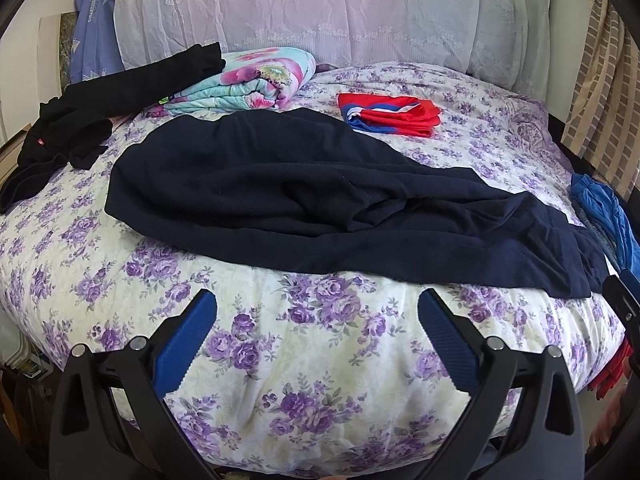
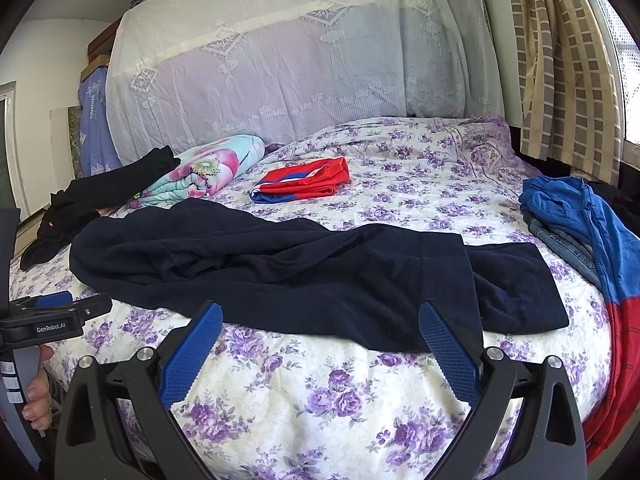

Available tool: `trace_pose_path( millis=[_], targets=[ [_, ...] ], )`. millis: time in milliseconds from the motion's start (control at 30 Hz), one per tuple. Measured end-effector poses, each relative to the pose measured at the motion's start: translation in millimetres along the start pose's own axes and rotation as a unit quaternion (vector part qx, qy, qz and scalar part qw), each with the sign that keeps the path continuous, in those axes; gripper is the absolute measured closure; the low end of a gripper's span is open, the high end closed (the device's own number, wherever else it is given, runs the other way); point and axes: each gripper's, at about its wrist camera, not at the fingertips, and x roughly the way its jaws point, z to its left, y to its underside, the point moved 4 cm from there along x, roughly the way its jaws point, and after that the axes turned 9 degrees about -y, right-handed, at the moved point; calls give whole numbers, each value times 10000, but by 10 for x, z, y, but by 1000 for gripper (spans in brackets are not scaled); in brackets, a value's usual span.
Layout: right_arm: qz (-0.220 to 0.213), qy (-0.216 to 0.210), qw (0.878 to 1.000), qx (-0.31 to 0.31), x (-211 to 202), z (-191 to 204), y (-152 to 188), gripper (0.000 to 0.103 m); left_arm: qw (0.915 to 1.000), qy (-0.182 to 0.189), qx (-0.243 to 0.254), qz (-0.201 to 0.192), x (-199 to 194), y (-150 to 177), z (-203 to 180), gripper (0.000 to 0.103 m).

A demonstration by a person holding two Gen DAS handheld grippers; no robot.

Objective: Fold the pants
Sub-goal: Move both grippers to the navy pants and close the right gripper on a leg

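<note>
left wrist, pants [image 1: 320,200] beyond spread claw [image 1: 318,316]

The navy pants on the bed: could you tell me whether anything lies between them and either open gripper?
Nothing visible does. Only bare floral bedspread separates the left gripper and right gripper from the navy pants; the other clothes lie beyond or beside them.

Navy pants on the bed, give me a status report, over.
Left gripper open, empty. Right gripper open, at the pants' near edge. Navy pants unfolded, rumpled across the bed. Red-blue garment behind, clear of them.
</note>
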Motion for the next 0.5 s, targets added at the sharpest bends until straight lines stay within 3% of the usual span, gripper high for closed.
trace_pose_path(
  millis=[300, 500],
  targets=[
    [258, -221, 9981, 521, 122, -238, 123, 4, 9979, 327, -443, 342, 254, 8, 290, 5],
    [248, -196, 9937, 1079, 142, -617, 183, 4, 9948, 219, -889, 453, 461, -8, 721, 5]
  ],
)
